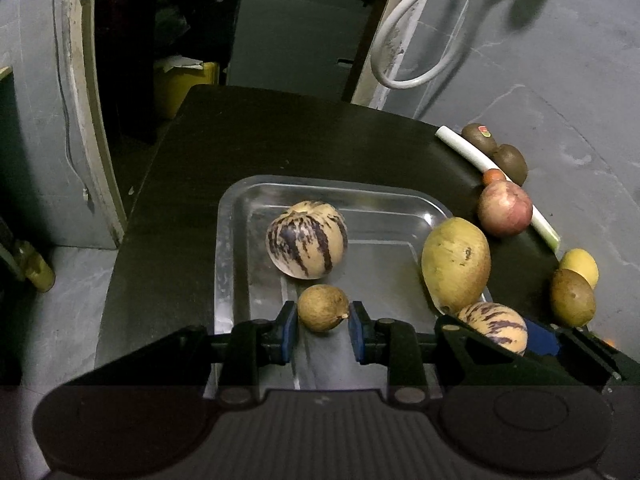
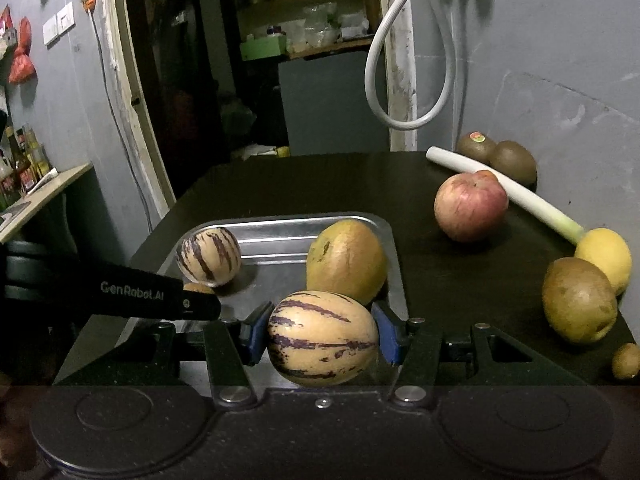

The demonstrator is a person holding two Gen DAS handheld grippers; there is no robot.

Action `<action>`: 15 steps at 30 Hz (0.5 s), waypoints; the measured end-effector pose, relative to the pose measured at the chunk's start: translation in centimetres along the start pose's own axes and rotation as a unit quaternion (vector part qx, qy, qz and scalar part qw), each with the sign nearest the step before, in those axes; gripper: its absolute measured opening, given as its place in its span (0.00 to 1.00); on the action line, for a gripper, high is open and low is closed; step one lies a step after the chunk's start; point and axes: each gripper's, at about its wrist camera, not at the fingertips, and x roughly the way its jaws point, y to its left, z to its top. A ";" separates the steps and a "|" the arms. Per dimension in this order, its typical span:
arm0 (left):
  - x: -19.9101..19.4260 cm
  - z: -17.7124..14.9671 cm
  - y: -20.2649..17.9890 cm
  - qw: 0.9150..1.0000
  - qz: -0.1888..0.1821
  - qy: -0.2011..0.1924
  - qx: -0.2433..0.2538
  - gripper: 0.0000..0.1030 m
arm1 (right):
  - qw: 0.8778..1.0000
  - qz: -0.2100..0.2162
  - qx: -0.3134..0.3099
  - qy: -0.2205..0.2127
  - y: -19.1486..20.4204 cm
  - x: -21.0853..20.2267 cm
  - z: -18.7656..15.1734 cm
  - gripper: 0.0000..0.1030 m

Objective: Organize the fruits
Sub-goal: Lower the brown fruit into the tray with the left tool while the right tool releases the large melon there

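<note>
My left gripper [image 1: 323, 322] is shut on a small round brown fruit [image 1: 322, 308] and holds it over the near part of the metal tray [image 1: 236, 240]. A purple-striped melon [image 1: 306, 240] and a yellow-green mango [image 1: 456, 264] lie in the tray. My right gripper [image 2: 323, 334] is shut on a second striped melon [image 2: 322, 338] at the tray's near right edge [image 2: 396, 264]. In the right wrist view the left gripper [image 2: 160, 296] comes in from the left, with the brown fruit [image 2: 198, 288] just peeking out above it.
On the dark table [image 2: 460, 280], right of the tray, lie a red apple [image 2: 470, 206], two kiwis [image 2: 514, 162], a white leek [image 2: 508, 188], a lemon [image 2: 606, 256], a brown-green fruit [image 2: 578, 300] and a small brown fruit [image 2: 626, 360]. A white hose loop [image 2: 412, 92] hangs behind.
</note>
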 end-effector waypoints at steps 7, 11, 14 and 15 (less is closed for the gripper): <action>0.5 0.1 0.3 1.000 -0.003 0.006 0.002 0.29 | 1.000 -0.005 0.001 0.012 0.2 0.9 -0.3 0.54; 0.7 0.3 0.5 1.000 -0.008 0.012 0.002 0.30 | 1.000 -0.008 0.002 0.014 0.4 1.1 -0.2 0.54; 0.6 0.4 0.6 1.000 -0.007 0.015 0.001 0.35 | 1.000 -0.014 -0.004 0.018 0.5 1.1 0.1 0.57; 0.5 0.4 0.7 1.000 -0.010 0.017 0.000 0.37 | 1.000 -0.016 -0.003 0.019 0.5 1.0 0.1 0.60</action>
